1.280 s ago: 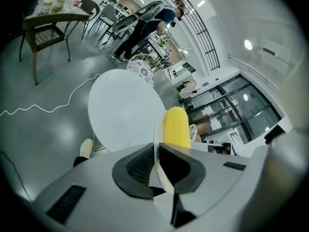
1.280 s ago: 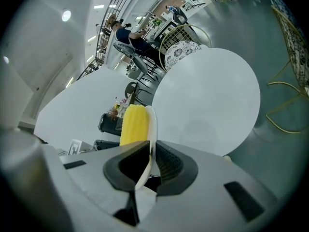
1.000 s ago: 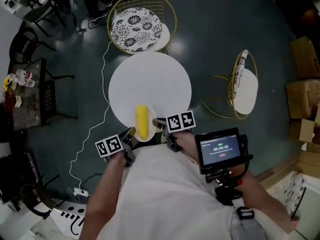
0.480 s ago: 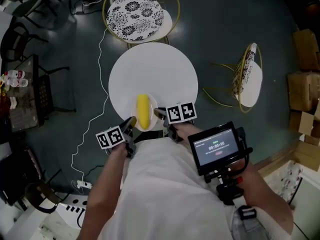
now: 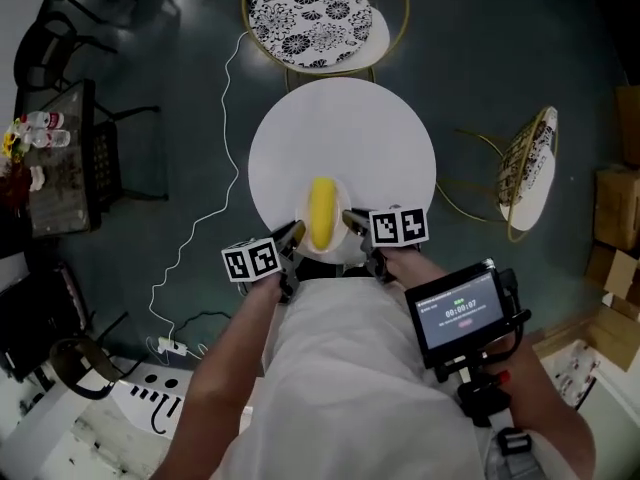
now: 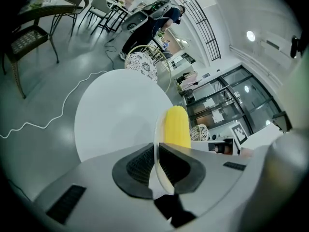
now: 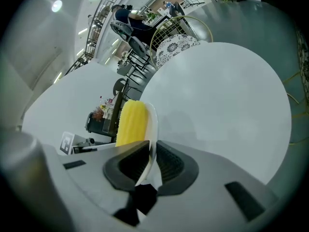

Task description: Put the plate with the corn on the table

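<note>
White plate (image 5: 334, 251) bearing yellow corn (image 5: 322, 212) is at the table's (image 5: 345, 133) near edge. Left gripper (image 5: 297, 233) pinches its left rim; right gripper (image 5: 349, 218) pinches its right rim.

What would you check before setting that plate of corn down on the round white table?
1. Left gripper clamped on the plate rim: ok.
2. Right gripper clamped on the opposite rim: ok.
3. Corn lying along the plate's middle, not at its edge: ok.
4. Table bare beyond the plate: ok.
5. Plate over the tabletop, not past its near edge: ok, though close to that edge.
6. Plate's underside already touching the table: cannot tell.
</note>
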Available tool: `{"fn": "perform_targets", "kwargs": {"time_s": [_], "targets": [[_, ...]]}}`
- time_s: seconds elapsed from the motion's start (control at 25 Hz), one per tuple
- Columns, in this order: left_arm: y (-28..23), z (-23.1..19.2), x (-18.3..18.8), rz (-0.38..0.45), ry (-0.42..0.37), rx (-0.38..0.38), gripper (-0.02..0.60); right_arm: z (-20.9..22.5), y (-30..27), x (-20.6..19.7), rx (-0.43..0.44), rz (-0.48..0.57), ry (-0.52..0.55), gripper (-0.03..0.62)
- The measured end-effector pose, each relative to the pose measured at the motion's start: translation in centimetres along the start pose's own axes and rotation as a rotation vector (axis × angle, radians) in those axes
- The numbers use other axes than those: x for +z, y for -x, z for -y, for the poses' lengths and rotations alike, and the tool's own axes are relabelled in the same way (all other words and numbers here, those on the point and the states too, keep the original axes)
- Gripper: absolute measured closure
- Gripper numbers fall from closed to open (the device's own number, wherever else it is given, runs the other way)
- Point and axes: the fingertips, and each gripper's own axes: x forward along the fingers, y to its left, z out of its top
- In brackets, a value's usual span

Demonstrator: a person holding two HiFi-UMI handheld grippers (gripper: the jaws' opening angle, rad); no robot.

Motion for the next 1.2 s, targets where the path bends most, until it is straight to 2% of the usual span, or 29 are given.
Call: {"fn": "perform_targets", "kwargs": {"time_s": [0.44, 0.8, 1.04, 1.2], "targets": [[-1.5, -3.1, 1.5, -0.021, -0.016, 0.031, 0.551, 1.2, -3.4, 1.5, -0.025, -0.009, 0.020, 0.546], [-3.8, -4.6, 3.4, -0.052, -0.056, 0.033, 0.551, 2.9, -5.0, 3.3, -0.050, 0.035, 0.015, 0.545], [-6.1, -4.1, 4.3, -0.067, -0.091, 0.047, 0.551, 4.9, -4.7, 4.5, -0.073, 0.083, 0.002, 0.545], [-7.4, -3.8, 5.4, -0.065, -0.108, 0.051, 0.550, 6.5, -4.5, 5.8, -0.118, 0.106, 0.024, 0.545]]}}
